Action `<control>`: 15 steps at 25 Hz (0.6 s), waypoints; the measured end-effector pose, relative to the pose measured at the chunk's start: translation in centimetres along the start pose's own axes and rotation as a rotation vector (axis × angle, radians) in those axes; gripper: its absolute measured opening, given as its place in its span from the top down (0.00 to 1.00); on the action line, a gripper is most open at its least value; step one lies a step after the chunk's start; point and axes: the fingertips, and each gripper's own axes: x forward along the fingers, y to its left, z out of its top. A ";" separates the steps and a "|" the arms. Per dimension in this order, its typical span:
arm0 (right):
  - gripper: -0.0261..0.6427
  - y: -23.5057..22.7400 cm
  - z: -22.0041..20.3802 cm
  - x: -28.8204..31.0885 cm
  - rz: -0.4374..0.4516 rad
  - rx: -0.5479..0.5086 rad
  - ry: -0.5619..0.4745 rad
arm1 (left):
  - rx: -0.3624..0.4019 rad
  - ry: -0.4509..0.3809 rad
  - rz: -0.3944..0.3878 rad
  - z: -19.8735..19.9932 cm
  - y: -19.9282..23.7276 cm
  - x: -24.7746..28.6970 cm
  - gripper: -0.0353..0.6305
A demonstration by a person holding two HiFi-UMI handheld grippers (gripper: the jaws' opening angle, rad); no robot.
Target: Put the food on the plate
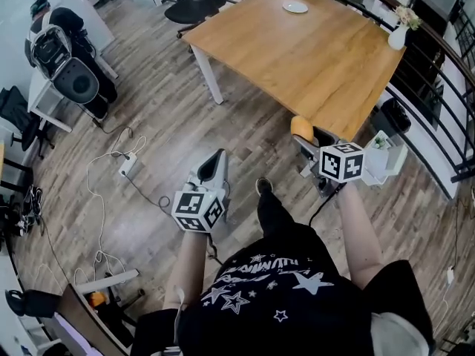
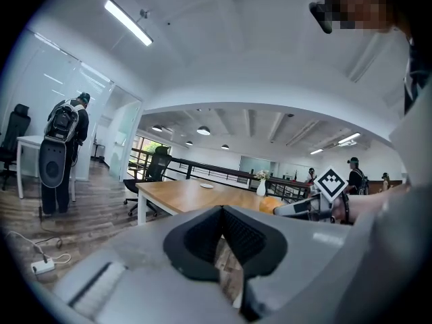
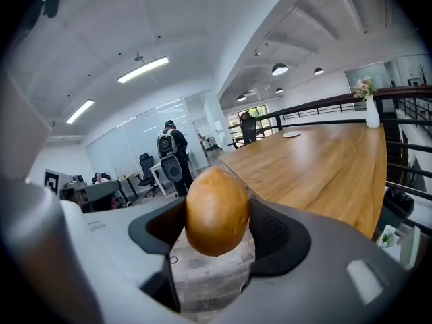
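My right gripper (image 1: 305, 135) is shut on a golden-brown bread roll (image 1: 301, 127), held in the air just off the near edge of the wooden table (image 1: 312, 58). The roll (image 3: 217, 211) fills the gap between the black pads in the right gripper view. A small white plate (image 1: 295, 7) sits at the table's far side, also seen as a thin disc (image 3: 291, 134) well beyond the roll. My left gripper (image 1: 217, 158) hangs over the wooden floor left of the table, its jaws together (image 2: 221, 213) with nothing in them.
A white vase with flowers (image 1: 399, 33) stands at the table's far right corner. A black railing (image 1: 445, 73) runs along the right. An office chair (image 1: 194, 4) stands behind the table. A power strip and cables (image 1: 128, 165) lie on the floor to the left.
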 end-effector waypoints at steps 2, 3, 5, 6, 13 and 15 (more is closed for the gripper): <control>0.51 -1.4 1.7 1.9 0.006 0.008 -0.009 | 0.008 0.006 0.002 0.7 1.1 2.3 0.94; 0.51 -2.4 2.5 2.8 0.004 0.019 -0.018 | 0.013 0.009 0.000 1.0 1.6 3.5 0.94; 0.51 -4.3 4.2 4.4 -0.003 0.044 -0.037 | 0.024 0.018 -0.004 1.7 2.5 6.0 0.94; 0.51 -5.2 5.1 5.1 -0.005 0.056 -0.044 | 0.028 0.023 -0.005 2.0 3.1 7.2 0.94; 0.51 -10.6 10.7 9.0 -0.031 0.085 -0.054 | 0.052 0.043 -0.030 5.4 5.4 15.0 0.94; 0.51 -12.1 12.4 10.1 -0.038 0.096 -0.065 | 0.058 0.038 -0.033 6.5 6.1 17.0 0.94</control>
